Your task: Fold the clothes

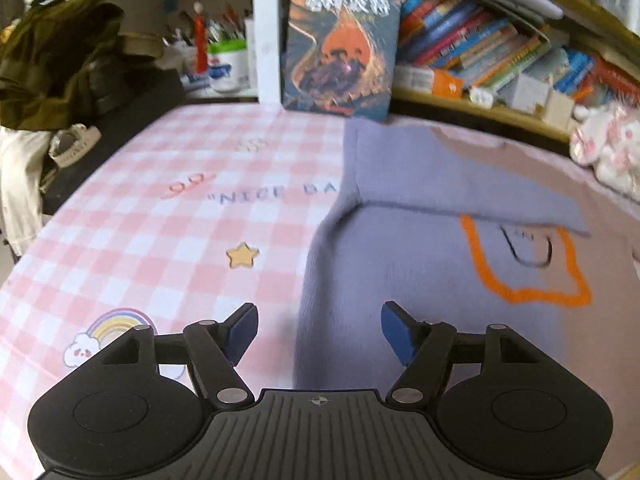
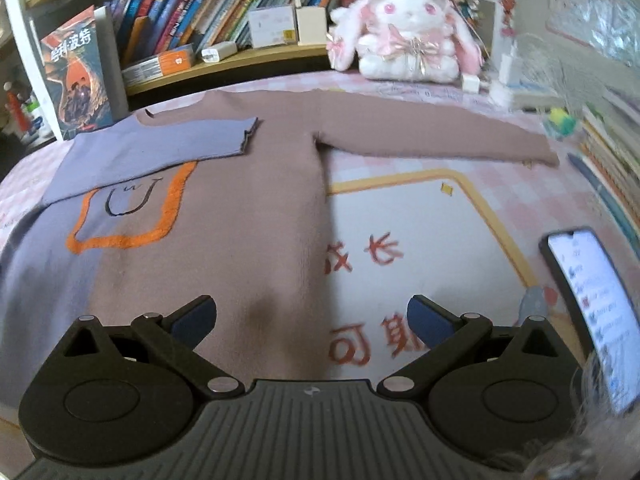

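Observation:
A two-tone sweater (image 2: 240, 216), purple on the left half and mauve on the right, lies flat on the pink checked tablecloth (image 1: 160, 208). It has an orange outline patch (image 2: 128, 216) on the chest. Its purple left sleeve (image 2: 168, 144) is folded across the chest; the mauve right sleeve (image 2: 432, 140) lies stretched out to the right. My left gripper (image 1: 318, 330) is open and empty above the sweater's left edge (image 1: 312, 280). My right gripper (image 2: 312, 320) is open and empty above the sweater's right edge, near the hem.
A phone (image 2: 596, 312) with a lit screen lies at the right. A plush rabbit (image 2: 404, 36) sits at the back. A book (image 1: 340, 44) stands against the shelf of books (image 1: 480, 48). Dark clothing (image 1: 52, 60) and a watch (image 1: 74, 144) are at the left.

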The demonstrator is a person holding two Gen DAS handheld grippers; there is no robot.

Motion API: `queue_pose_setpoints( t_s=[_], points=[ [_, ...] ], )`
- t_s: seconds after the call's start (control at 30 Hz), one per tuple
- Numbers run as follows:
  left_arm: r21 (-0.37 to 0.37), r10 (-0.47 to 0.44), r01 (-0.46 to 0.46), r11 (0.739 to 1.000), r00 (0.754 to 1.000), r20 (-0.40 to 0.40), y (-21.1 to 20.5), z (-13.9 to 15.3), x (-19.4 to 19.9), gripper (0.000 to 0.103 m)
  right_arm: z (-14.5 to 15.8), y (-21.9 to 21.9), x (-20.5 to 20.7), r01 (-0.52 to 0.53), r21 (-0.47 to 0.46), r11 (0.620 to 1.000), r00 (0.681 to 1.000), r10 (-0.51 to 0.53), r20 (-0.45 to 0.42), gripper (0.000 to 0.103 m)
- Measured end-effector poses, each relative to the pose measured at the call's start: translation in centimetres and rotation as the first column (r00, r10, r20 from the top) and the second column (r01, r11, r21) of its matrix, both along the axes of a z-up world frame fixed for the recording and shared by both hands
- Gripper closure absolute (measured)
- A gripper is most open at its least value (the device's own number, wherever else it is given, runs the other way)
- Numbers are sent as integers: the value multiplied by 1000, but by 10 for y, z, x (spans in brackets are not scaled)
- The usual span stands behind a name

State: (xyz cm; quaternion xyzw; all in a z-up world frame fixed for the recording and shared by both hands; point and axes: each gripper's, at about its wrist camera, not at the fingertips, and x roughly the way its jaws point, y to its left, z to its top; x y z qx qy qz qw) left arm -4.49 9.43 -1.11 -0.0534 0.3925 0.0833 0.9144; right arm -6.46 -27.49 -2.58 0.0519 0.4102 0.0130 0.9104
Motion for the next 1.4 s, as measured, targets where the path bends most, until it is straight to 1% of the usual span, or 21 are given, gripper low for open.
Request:
queue_pose_setpoints(
  t_s=[0.03, 0.13, 0.2, 0.27, 0.3, 0.33, 0.37, 0.4, 0.43, 0.47, 0.5, 0.57, 0.63, 0.7, 0.9, 1.03, 1.4],
  points=[
    [-9, -6, 6, 1000, 1000, -9, 2, -2, 0, 34, -1, 3, -2, 5, 6, 1000, 1000, -4, -10, 3],
    [-37, -25, 24, 999, 999, -33, 10, -8, -1, 34, 0, 10, -11, 23, 1, 1000, 1000, -23, -14, 4],
    [-59, -30, 28, 998, 999, -44, 15, -12, -1, 34, 1, 13, -14, 45, 1, 999, 999, -45, -16, 13],
    [-61, -40, 38, 997, 998, -41, 18, -13, -2, 35, -1, 15, -18, 67, -2, 998, 997, -67, -30, 28],
    [-66, -48, 46, 997, 998, -40, 19, -13, -2, 36, -2, 15, -19, 76, -1, 997, 996, -76, -41, 34],
    [-87, -57, 53, 995, 998, -36, 21, -14, -3, 40, -3, 16, -20, 83, 0, 997, 995, -83, -46, 46],
    [-108, -65, 61, 992, 997, -32, 23, -14, -3, 47, -3, 16, -21, 90, 2, 996, 995, -90, -51, 51],
    [-129, -73, 69, 989, 997, -28, 25, -14, -4, 65, -3, 17, -22, 97, 3, 995, 994, -97, -55, 55],
    [-150, -81, 76, 986, 996, -24, 27, -14, -5, 83, -3, 18, -23, 97, 9, 995, 994, -96, -54, 64],
    [-170, -89, 84, 982, 996, -20, 29, -14, -5, 92, -2, 19, -23, 96, 15, 995, 994, -95, -53, 72],
    [-189, -93, 89, 978, 996, -14, 32, -14, -6, 98, -2, 21, -23, 91, 19, 996, 994, -90, -54, 75],
    [-209, -79, 78, 975, 997, 7, 38, -13, -9, 99, -1, 24, -23, 80, 27, 996, 995, -78, -57, 89],
    [-217, -64, 67, 974, 998, 20, 44, -12, -11, 99, 1, 29, -21, 63, 29, 998, 996, -61, -58, 90],
    [-207, -46, 50, 977, 999, 24, 50, -11, -11, 99, 2, 35, -21, 40, 30, 999, 998, -38, -58, 90],
    [-217, -11, 10, 976, 1000, -2, 73, -14, -10, 98, 2, 56, -20, -44, 17, 999, 997, 45, -57, 91],
    [-218, -9, 8, 976, 1000, -4, 79, -15, -12, 98, 3, 66, -20, -80, 2, 997, 995, 80, -55, 91],
    [-241, -11, 10, 971, 1000, -2, 80, -18, -16, 98, 2, 63, -18, -61, -9, 998, 996, 61, -59, 91]
  ],
)
